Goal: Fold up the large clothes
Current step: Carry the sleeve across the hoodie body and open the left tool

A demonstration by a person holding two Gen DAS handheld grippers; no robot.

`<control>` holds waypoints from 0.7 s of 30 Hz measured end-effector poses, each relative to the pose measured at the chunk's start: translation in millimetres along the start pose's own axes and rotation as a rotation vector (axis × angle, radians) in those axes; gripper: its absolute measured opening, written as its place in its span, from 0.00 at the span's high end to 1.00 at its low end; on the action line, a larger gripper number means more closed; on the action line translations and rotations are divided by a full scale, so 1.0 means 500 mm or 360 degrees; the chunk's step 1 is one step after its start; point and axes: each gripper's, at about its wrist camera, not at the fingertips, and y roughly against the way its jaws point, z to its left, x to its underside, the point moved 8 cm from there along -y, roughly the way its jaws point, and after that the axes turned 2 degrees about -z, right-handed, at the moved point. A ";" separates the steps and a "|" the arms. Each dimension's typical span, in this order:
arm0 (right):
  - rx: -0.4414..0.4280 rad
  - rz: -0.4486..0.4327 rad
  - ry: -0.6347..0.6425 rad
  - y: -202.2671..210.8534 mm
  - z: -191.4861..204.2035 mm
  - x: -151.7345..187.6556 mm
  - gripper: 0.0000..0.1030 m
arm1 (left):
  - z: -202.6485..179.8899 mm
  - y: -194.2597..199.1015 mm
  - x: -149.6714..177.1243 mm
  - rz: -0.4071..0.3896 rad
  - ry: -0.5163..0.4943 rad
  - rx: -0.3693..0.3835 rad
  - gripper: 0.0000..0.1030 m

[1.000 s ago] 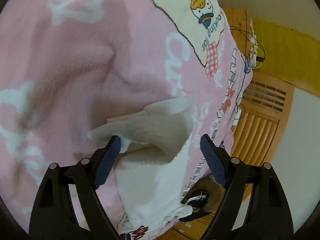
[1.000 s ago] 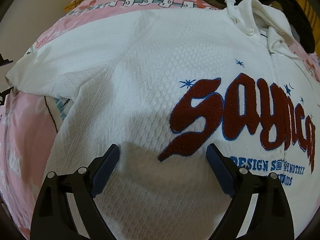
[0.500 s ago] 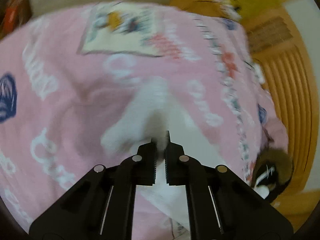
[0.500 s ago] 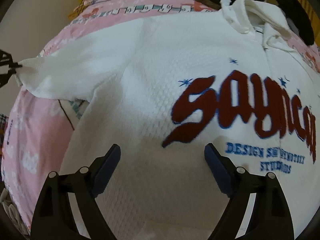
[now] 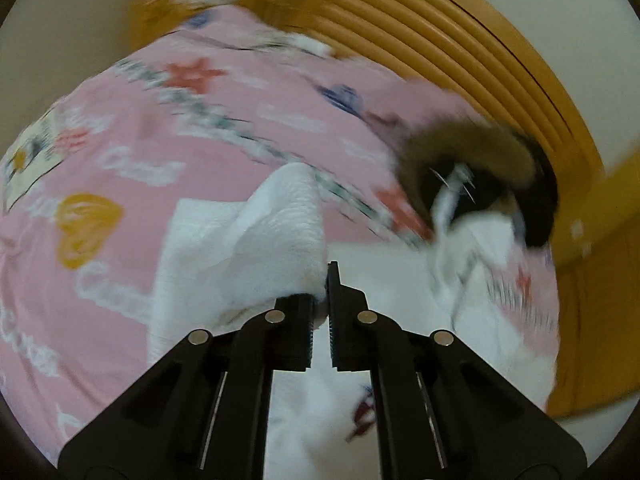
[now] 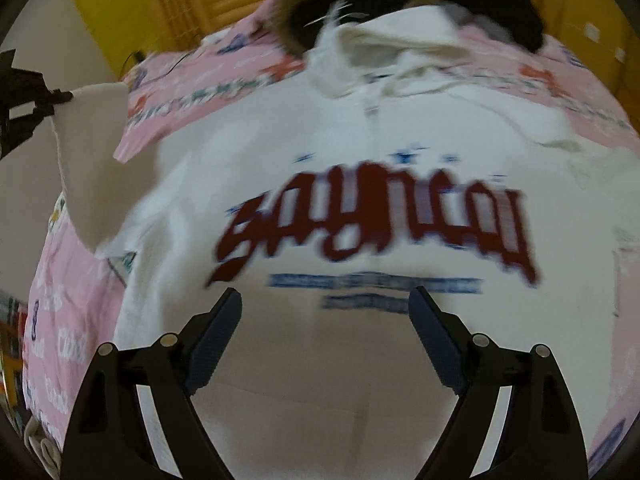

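A white hoodie [image 6: 320,152] with dark red lettering lies front up on a pink bed cover [image 6: 68,312]. My left gripper [image 5: 320,300] is shut on the cuff of the hoodie's white sleeve [image 5: 280,240], and the sleeve hangs lifted off the bed. In the right wrist view that raised sleeve [image 6: 92,140] stands up at the left edge, held by the left gripper [image 6: 60,96]. My right gripper [image 6: 324,304] hovers open above the lower front of the hoodie, below the lettering, with nothing between its fingers.
A dark jacket with a brown fur trim [image 5: 492,176] lies beyond the hoodie's hood near a wooden slatted headboard [image 5: 460,60]. The pink bed cover [image 5: 120,160] spreads wide to the left. Cluttered items [image 6: 12,344] show at the bed's left edge.
My left gripper closed on the sleeve cuff, then rose and rolled, lifting the sleeve off the bed. My right gripper drew back and up; the lettering now sits farther from it.
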 end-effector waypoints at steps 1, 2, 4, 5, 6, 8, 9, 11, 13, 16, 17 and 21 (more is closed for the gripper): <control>0.0025 -0.0022 -0.0034 0.022 -0.032 -0.001 0.20 | -0.059 -0.010 0.031 0.0027 -0.0089 0.0033 0.95; 0.0037 -0.0030 -0.0053 0.030 -0.051 -0.002 0.20 | -0.096 -0.017 0.055 0.0040 -0.0152 0.0049 0.95; 0.0085 -0.0052 -0.0098 0.058 -0.109 -0.001 0.20 | -0.185 -0.036 0.115 0.0073 -0.0302 0.0083 0.95; 0.0112 -0.0064 -0.0117 0.073 -0.142 0.000 0.20 | -0.231 -0.051 0.152 0.0102 -0.0365 0.0102 0.95; 0.0135 -0.0072 -0.0131 0.085 -0.170 0.001 0.20 | -0.272 -0.067 0.189 0.0142 -0.0416 0.0127 0.95; 0.0192 -0.0091 -0.0153 0.106 -0.225 0.007 0.20 | -0.332 -0.092 0.253 0.0200 -0.0494 0.0156 0.95; 0.0232 -0.0099 -0.0157 0.115 -0.254 0.010 0.20 | -0.368 -0.102 0.293 0.0226 -0.0546 0.0168 0.95; 0.0305 -0.0114 -0.0169 0.129 -0.305 0.018 0.20 | -0.417 -0.115 0.353 0.0267 -0.0613 0.0191 0.95; 0.0363 -0.0117 -0.0197 0.136 -0.349 0.026 0.20 | -0.461 -0.128 0.416 0.0277 -0.0698 0.0185 0.95; 0.0415 -0.0098 -0.0251 0.135 -0.408 0.038 0.20 | -0.485 -0.156 0.464 0.0282 -0.0792 0.0153 0.95; 0.0427 -0.0093 -0.0256 0.133 -0.419 0.041 0.20 | -0.491 -0.172 0.484 0.0304 -0.0835 0.0128 0.95; 0.0456 -0.0067 -0.0233 0.124 -0.446 0.047 0.20 | -0.475 -0.232 0.551 0.0478 -0.0936 0.0072 0.94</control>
